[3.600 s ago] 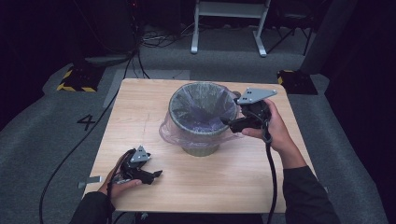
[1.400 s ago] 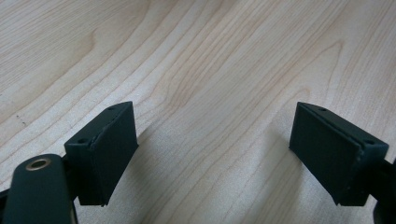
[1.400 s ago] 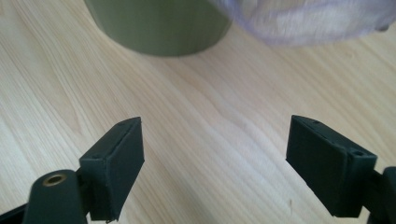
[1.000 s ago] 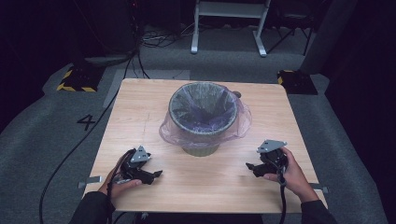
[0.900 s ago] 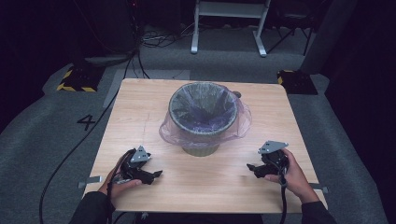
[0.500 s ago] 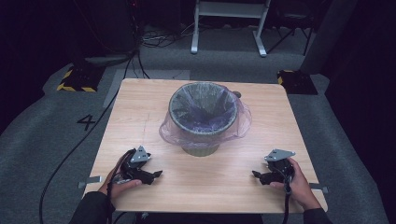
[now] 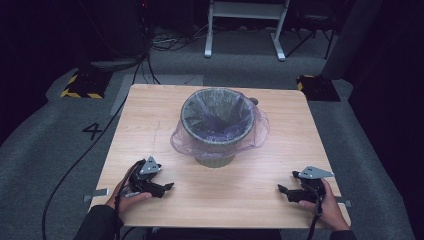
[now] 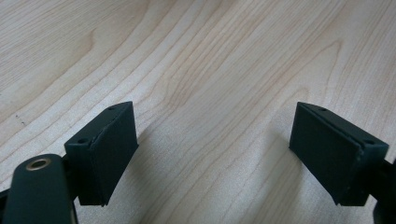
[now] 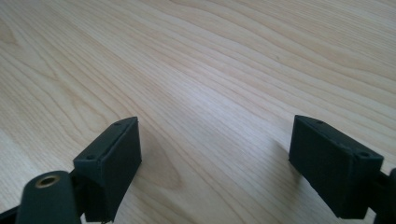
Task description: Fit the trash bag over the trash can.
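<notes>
The high view is soft and grainy, its surroundings nearly black around the evenly lit table (image 7: 150, 120), while both gripper views are bright, with pale glare on the wood and blurred near jaws.

dark sleeves; black claws (image 7: 167, 187) (image 7: 282, 190), grey three-cornered plates, black cables.

Ahead of my fingers, grey carpet (image 7: 45, 150) surrounds the wooden table (image 7: 150, 115); a white frame (image 7: 245, 25) stands in darkness beyond.

Bin (image 7: 216, 131) bottom hidden by its purple liner (image 7: 220, 135), small dark thing (image 7: 253, 101) behind the bin too small to tell, person's forearms cut off by lower edge, counter (image 7: 240, 200) near edge partly cut
</notes>
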Available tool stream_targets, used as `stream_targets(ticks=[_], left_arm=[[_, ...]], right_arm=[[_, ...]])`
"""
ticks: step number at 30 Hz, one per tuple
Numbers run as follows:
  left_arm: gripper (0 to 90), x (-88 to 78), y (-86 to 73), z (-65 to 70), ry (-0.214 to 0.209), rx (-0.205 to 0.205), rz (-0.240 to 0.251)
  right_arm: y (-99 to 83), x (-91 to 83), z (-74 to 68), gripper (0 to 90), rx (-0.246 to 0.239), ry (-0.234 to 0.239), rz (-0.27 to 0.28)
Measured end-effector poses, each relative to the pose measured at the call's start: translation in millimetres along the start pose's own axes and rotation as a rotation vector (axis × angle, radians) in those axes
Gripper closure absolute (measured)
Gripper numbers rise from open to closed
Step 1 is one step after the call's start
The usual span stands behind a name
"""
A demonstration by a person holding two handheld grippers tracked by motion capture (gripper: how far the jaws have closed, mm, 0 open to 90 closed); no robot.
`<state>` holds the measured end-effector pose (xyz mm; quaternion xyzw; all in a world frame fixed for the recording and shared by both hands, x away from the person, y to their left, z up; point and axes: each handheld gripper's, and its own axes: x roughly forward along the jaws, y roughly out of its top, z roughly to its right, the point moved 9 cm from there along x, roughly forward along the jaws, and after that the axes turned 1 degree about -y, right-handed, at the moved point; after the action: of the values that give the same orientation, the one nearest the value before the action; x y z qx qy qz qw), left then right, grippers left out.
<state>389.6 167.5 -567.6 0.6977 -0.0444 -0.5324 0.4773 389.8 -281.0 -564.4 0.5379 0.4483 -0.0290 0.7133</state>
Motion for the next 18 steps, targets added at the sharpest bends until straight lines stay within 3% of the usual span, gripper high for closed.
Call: stream_targets(ticks=[7, 18], left_arm=[[14.6, 0.0, 0.0, 0.0, 0.0, 0.0, 0.0], [14.6, 0.2, 0.1, 0.1, -0.003, 0.001, 0.0]], right_arm=[[-8.4, -8.4, 16.5, 15.2, 0.051, -0.049, -0.004], [-8.5, -8.1, 17.3, 14.4, 0.057, -0.057, -0.006]])
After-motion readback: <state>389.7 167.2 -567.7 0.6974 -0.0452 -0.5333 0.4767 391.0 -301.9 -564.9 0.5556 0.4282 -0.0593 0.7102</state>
